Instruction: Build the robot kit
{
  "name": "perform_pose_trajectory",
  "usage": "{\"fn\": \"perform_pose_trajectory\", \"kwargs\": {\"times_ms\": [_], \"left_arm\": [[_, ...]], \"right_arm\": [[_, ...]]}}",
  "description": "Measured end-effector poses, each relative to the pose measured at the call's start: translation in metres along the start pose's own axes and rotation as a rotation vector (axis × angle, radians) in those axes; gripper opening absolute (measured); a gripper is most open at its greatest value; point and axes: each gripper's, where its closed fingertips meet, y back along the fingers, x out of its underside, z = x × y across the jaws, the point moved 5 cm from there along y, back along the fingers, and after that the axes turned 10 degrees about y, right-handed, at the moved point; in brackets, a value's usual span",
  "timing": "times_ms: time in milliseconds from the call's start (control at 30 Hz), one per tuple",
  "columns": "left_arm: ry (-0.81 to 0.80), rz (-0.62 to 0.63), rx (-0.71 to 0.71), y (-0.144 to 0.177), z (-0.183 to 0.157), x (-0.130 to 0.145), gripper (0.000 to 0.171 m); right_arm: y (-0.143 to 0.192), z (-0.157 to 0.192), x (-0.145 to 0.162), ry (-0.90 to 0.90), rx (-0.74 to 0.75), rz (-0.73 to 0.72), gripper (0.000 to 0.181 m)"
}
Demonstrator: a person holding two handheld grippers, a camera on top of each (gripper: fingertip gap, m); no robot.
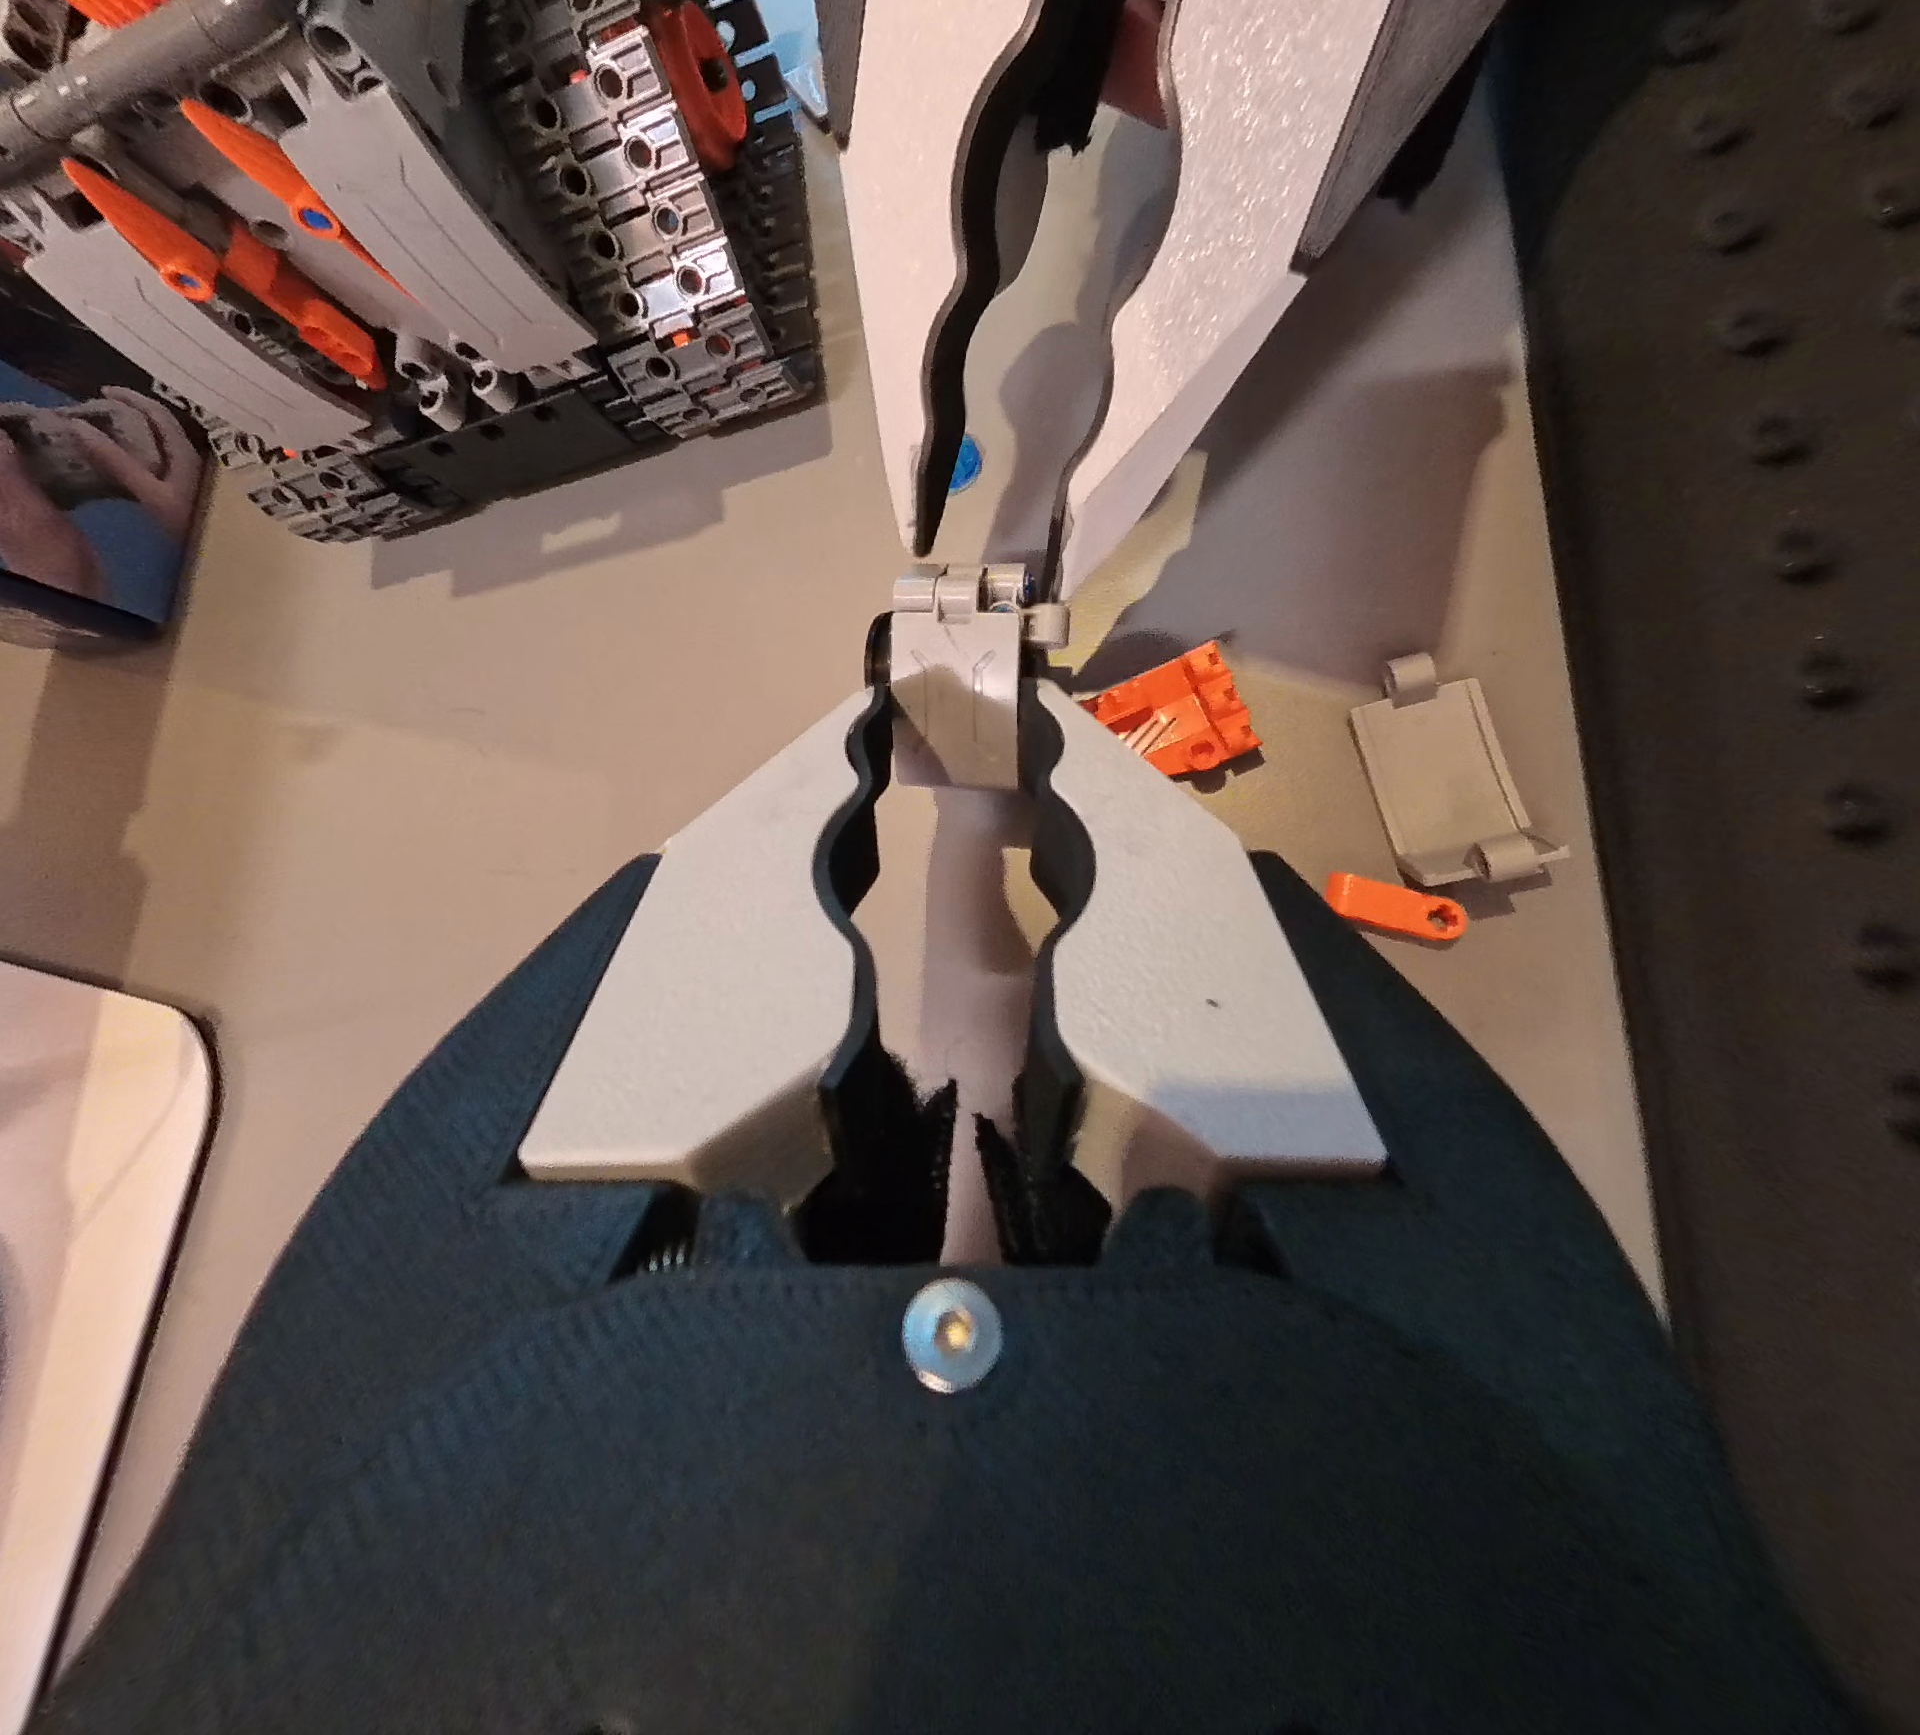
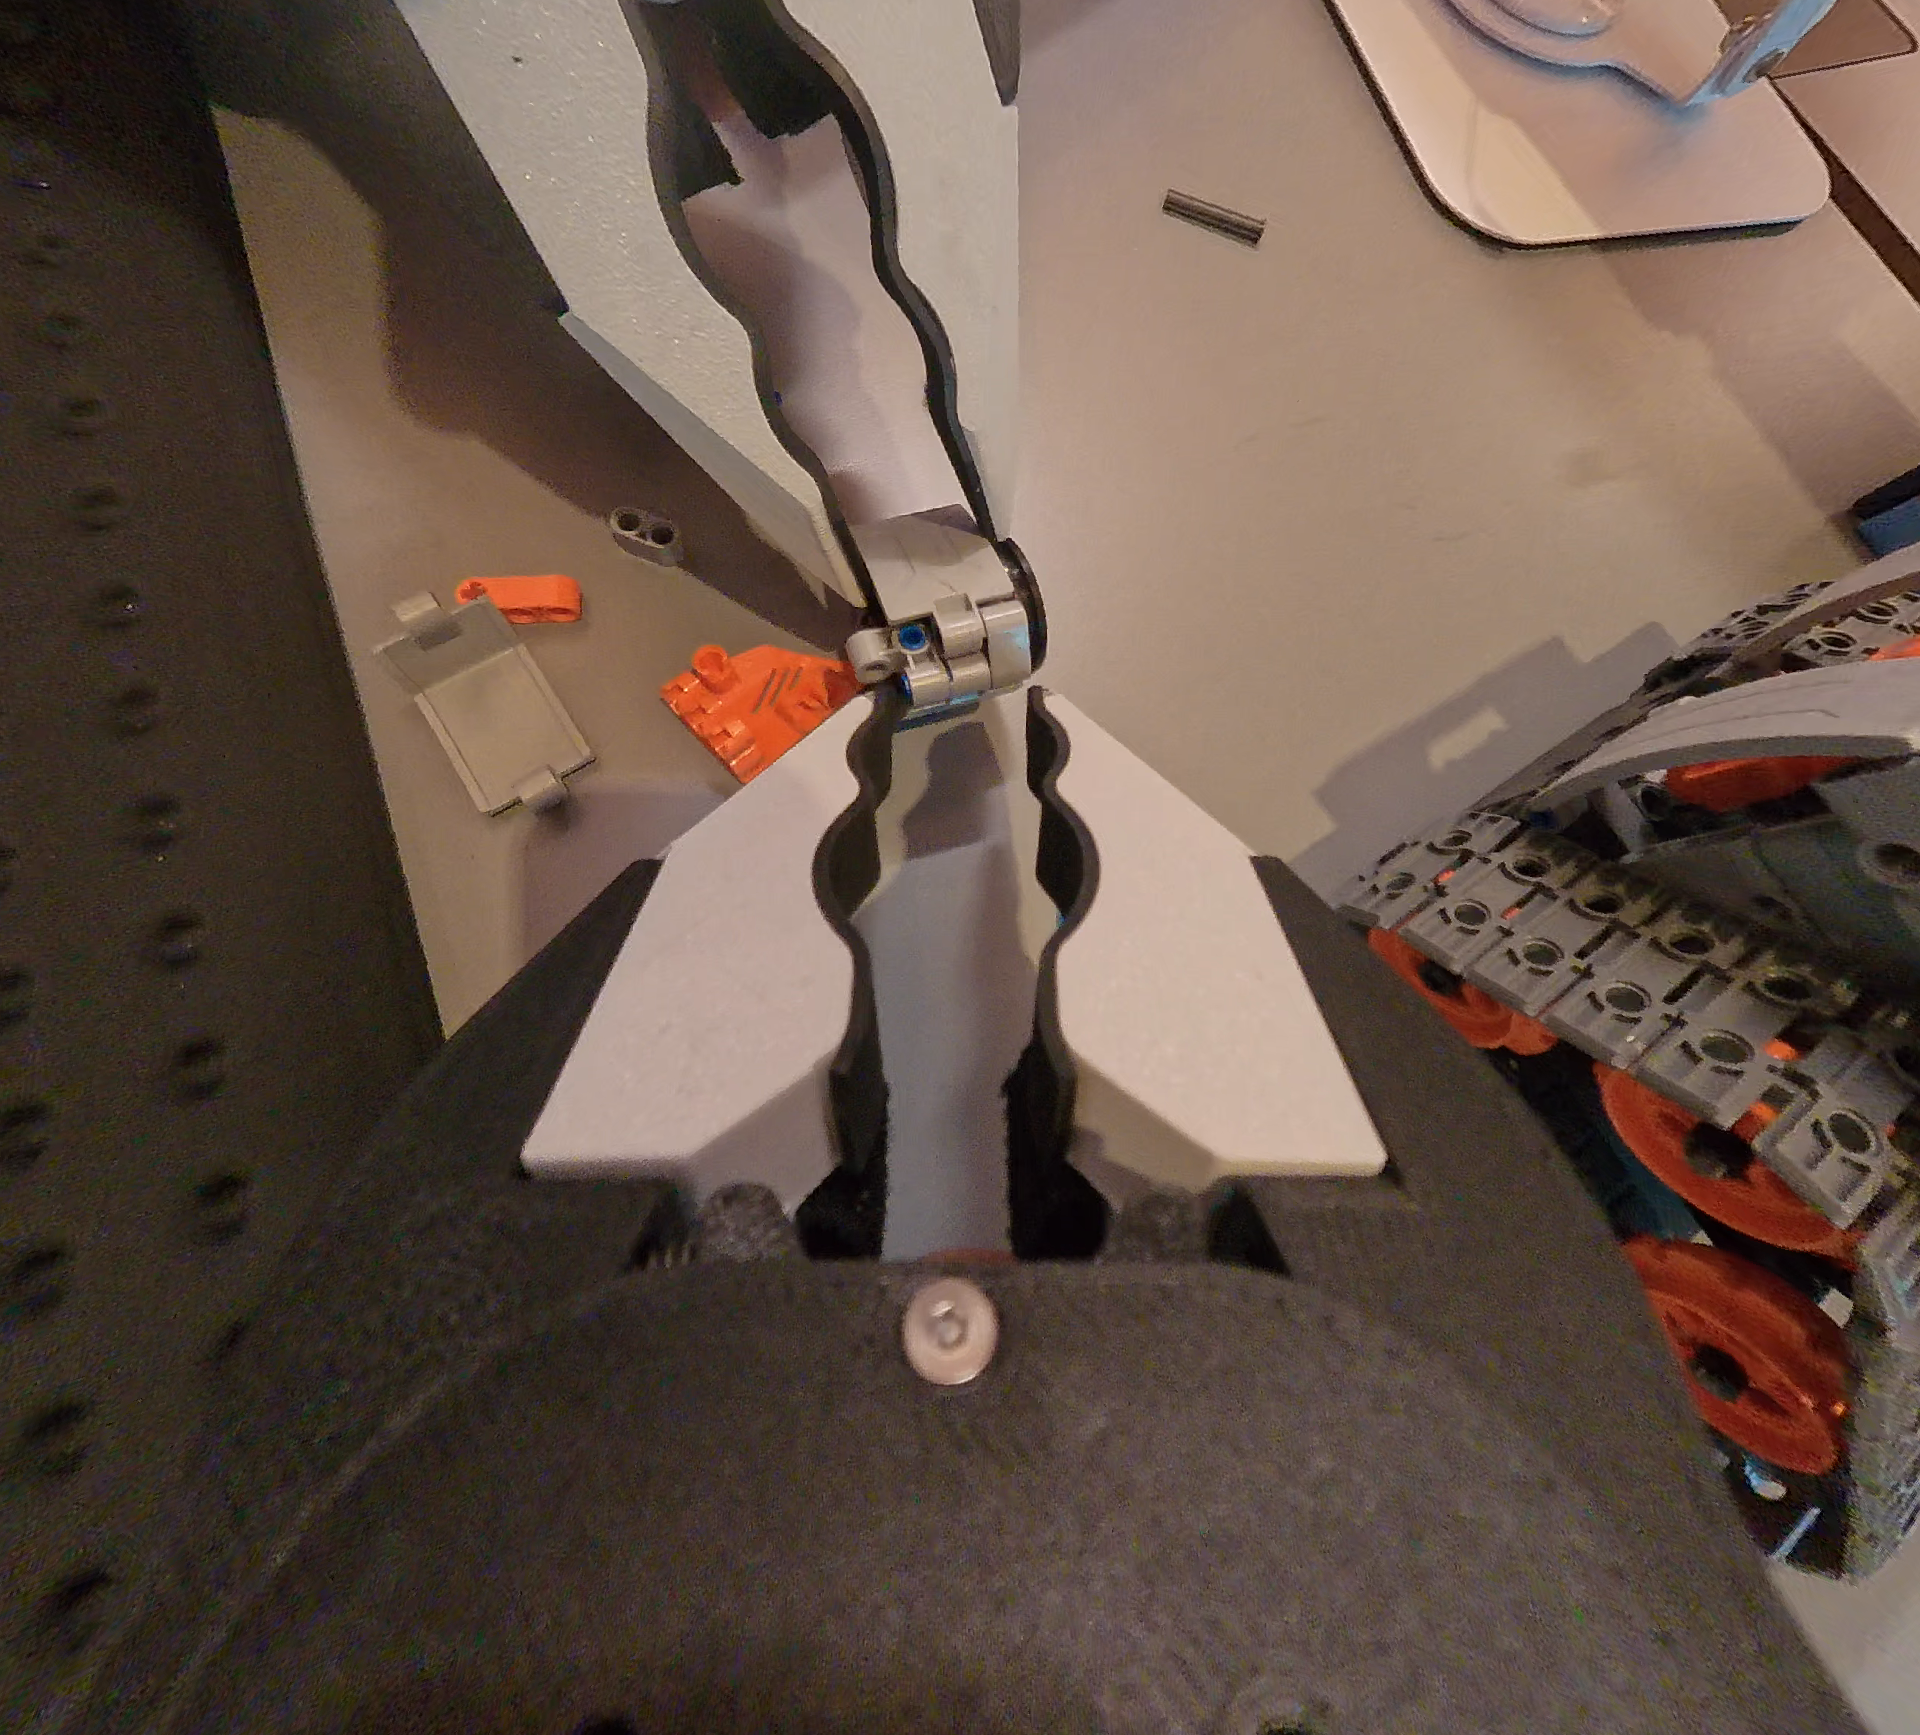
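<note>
The left gripper (image 1: 954, 698) is nearly closed, pinching a grey shell piece (image 1: 951, 750) at its very tips, held above the table (image 1: 520, 802). With so shallow a bite, the hold looks to depend on steady, square pressure. The right gripper (image 2: 961, 709) meets it tip to tip, jaws narrowed about the piece's connector end (image 2: 951, 641). Its pads seem to touch there, though I cannot tell whether they truly clamp.

Just beside them lie an orange block (image 1: 1174, 714), a grey panel (image 1: 1449, 771) and an orange beam (image 1: 1397, 904). The tracked model (image 1: 416, 210) stands apart, cut off at the frame edge.
</note>
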Motion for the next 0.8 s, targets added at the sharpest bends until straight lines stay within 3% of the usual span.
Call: {"fn": "perform_pose_trajectory", "kwargs": {"times_ms": [800], "left_arm": [[0.008,-0.065,-0.03,0.0039,0.0021,-0.0063,0.021]], "right_arm": [[0.0071,-0.0028,-0.0063,0.032,0.051,-0.042,0.014]]}}
